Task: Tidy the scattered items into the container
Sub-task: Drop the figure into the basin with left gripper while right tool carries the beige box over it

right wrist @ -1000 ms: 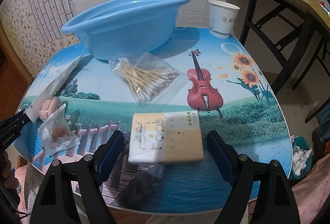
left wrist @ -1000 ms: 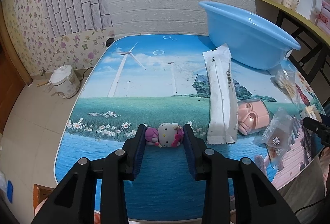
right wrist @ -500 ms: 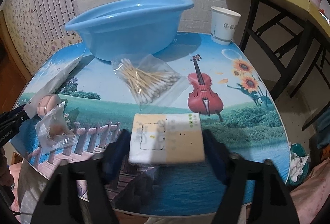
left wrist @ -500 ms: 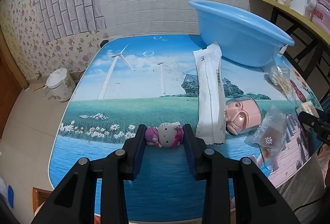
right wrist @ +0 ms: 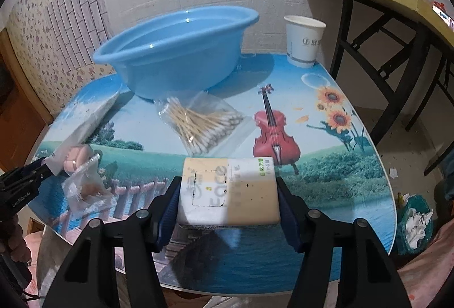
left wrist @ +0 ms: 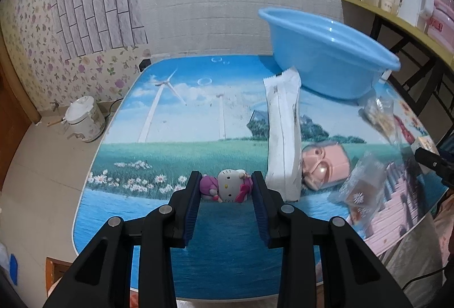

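Only the right wrist view shows the paper cup (right wrist: 304, 41).

The blue plastic basin (right wrist: 176, 52) sits at the back of the counter (right wrist: 326, 166); the clear bag of cotton swabs (right wrist: 201, 123) lies before it, the white paper cup (right wrist: 303, 38) to its right, and what seems a tissue pack (right wrist: 227, 189) lies nearest.

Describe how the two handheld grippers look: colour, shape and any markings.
Both the left gripper and the right gripper are black, with angular forked arms joined by round silver bolts. Their fingers carry ribbed dark blue pads. In the right wrist view, the left gripper's body bears small white lettering, and a thin black cable hangs below it.
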Demonstrator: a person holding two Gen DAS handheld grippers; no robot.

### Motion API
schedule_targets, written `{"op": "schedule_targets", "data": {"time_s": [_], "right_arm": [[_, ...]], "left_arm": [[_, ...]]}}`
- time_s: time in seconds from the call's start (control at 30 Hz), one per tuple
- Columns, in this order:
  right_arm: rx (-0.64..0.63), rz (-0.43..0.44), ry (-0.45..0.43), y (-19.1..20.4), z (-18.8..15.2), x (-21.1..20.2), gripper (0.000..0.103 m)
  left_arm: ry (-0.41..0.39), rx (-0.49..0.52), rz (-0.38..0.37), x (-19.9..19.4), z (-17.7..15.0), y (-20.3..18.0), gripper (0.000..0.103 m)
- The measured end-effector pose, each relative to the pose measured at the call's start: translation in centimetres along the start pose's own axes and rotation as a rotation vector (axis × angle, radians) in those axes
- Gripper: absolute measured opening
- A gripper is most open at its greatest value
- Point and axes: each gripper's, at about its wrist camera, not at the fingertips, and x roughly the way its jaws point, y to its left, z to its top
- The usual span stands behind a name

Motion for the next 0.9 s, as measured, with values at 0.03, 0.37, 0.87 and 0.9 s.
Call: {"op": "schedule_targets", "data": {"time_s": [0.03,0.37,0.87,0.9], "right_arm": [[0.000,0.004,-0.005,0.0,0.1,-0.1,0.063],[0.013,0.042,-0.030,0.2,1.2,-1.5,0.063],[-0.010,0.113,-0.164,1.5,7.2,-6.3,0.063],[-0.012,0.117,-0.182,1.5,7.8,-6.7,0.064]], "left_arm": [[-0.006,-0.002,0.000,-0.2,0.2,0.0,0.033],[-0.060,-0.032,-0.024,-2.7,2.4,-0.4,0.033],[-0.165,-0.016,-0.078,-5.9,9.7,-2.8,0.033],[-0.172,-0.009,-0.083,-5.9,10.1,-3.2,0.033]]}}
